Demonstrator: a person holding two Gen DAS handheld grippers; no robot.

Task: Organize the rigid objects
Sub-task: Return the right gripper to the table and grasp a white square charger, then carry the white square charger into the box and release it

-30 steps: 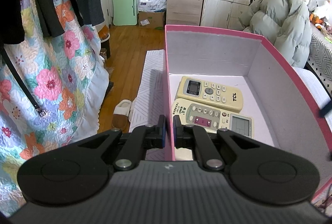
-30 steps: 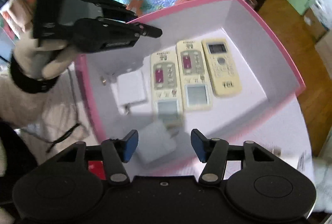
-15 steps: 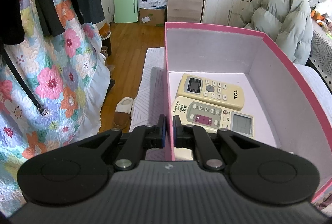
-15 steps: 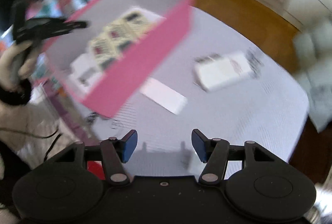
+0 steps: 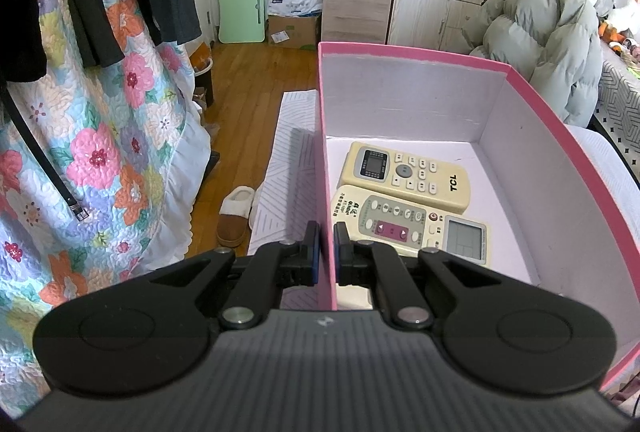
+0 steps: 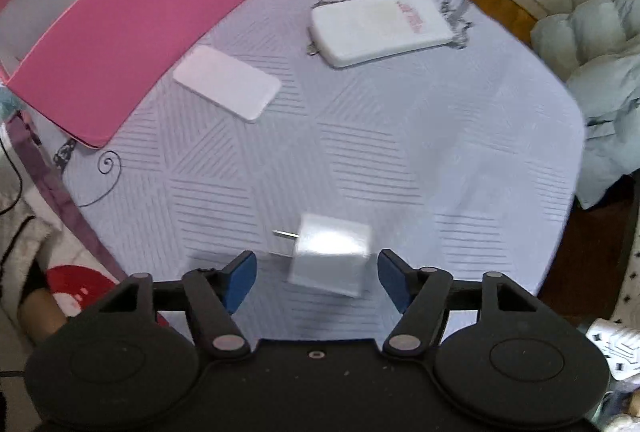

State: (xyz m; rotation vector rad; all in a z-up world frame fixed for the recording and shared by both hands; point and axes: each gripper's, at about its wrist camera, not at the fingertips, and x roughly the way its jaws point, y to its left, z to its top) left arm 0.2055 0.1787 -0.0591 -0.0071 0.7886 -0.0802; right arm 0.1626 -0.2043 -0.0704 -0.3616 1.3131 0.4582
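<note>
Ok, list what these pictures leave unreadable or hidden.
- Left wrist view: the left claw hides the box's near floor.
- Right wrist view: the white charger between the right claw's opening jaws is motion-blurred; contact unclear.
- Power bank lettering: blurred, unreadable.

The pink cardboard box (image 5: 404, 49) has matt walls, white and faintly scuffed inside. Two cream, smooth plastic remote controls (image 5: 406, 173) in it have a dull sheen. The pale lilac quilted cloth bedcover (image 6: 400, 135) shows stitched line patterns. On it lie a glossy white plastic charger cube (image 6: 330, 256) with thin metal prongs, a matt white flat plastic slab (image 6: 228, 81) and a smooth white plastic power bank (image 6: 380, 27). The wooden plank floor (image 5: 256, 71) looks polished.
</note>
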